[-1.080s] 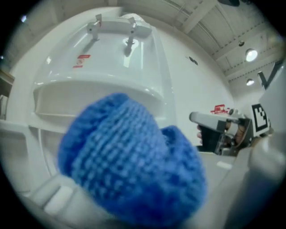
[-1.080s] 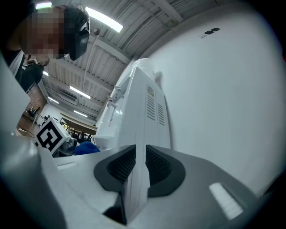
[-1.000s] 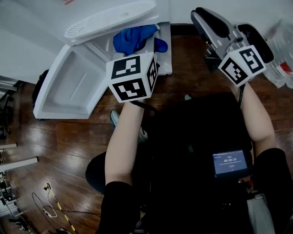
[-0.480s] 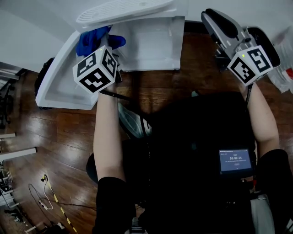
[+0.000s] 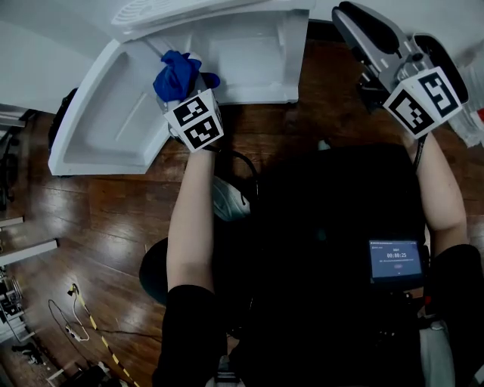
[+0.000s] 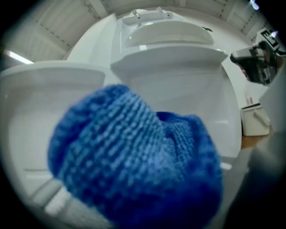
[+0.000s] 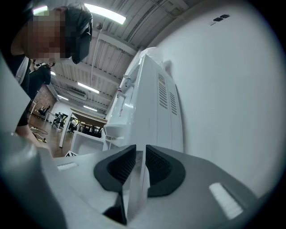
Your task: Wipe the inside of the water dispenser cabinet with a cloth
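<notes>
The left gripper's fingers pinch the blue cloth, a bunched wad poking forward out of them, at the cabinet's left edge beside its swung-open door. The right gripper hovers well apart, fingers pressed nearly together, empty.

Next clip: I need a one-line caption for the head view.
The left tongs hold a bunched blue cloth at the mouth of the open white cabinet, its door swung wide.
</notes>
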### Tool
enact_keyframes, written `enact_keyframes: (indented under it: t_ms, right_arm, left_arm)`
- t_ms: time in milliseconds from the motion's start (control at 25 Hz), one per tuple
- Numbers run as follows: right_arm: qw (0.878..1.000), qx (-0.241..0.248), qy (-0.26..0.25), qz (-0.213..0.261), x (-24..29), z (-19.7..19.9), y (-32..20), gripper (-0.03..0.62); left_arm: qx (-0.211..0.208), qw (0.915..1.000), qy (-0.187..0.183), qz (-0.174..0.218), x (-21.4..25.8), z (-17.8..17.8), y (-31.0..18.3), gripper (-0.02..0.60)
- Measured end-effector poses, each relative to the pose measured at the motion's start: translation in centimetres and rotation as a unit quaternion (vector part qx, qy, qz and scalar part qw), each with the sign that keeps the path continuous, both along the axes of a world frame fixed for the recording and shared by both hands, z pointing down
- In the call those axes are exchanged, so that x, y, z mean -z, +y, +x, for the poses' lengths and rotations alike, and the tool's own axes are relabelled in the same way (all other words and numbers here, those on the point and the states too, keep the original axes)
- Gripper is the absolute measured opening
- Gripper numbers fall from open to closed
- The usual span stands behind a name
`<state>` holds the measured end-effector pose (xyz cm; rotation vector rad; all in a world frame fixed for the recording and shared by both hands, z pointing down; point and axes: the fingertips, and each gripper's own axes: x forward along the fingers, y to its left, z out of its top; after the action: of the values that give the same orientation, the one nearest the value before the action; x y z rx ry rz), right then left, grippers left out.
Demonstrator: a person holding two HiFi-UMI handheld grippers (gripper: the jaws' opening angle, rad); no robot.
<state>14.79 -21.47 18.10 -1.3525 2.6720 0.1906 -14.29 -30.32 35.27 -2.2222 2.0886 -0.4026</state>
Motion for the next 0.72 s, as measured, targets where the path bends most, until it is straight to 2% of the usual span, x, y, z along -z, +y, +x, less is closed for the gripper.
enact_keyframes:
  t_ms: [80, 200, 280, 400, 480, 600, 720]
  right_arm:
    - [1.000, 0.003, 0.002, -0.002, 0.0, -0.1, 0.0, 0.071]
    - [1.000, 0.005, 0.005, -0.004, -0.1, -0.2, 0.0, 0.071]
    - [1.000, 0.003, 0.005, -0.004, -0.1, -0.2, 0.0, 0.071]
    - [1.000, 0.008, 0.003, 0.001, 0.0, -0.3, 0.1, 0.071]
    - [1.000, 0.009, 0.004, 0.000, 0.0, -0.3, 0.2, 0.071]
    - [1.000, 0.001, 0.004, -0.005, -0.2, 0.0, -0.1, 0.071]
    - [1.000, -0.002, -0.002, -0.009, -0.4, 0.2, -0.4, 0.071]
  left_arm:
    - [-0.002, 0.9997, 0.002, -0.025, -2.5, 0.1, -0.1, 0.155]
    - [-0.002, 0.9960, 0.025, -0.086, -7.0, 0.0, 0.0, 0.155]
    - [0.002, 0.9896, 0.046, -0.136, -10.3, -0.3, 0.1, 0.156]
    - [0.011, 0.9739, 0.098, -0.204, -14.1, -0.7, 0.7, 0.160]
    - [0.011, 0.9680, 0.116, -0.222, -15.1, -1.0, 1.0, 0.161]
    - [0.007, 0.9697, 0.098, -0.224, -15.4, -0.9, 0.7, 0.161]
    - [0.003, 0.9681, 0.094, -0.232, -16.0, 0.3, 0.7, 0.161]
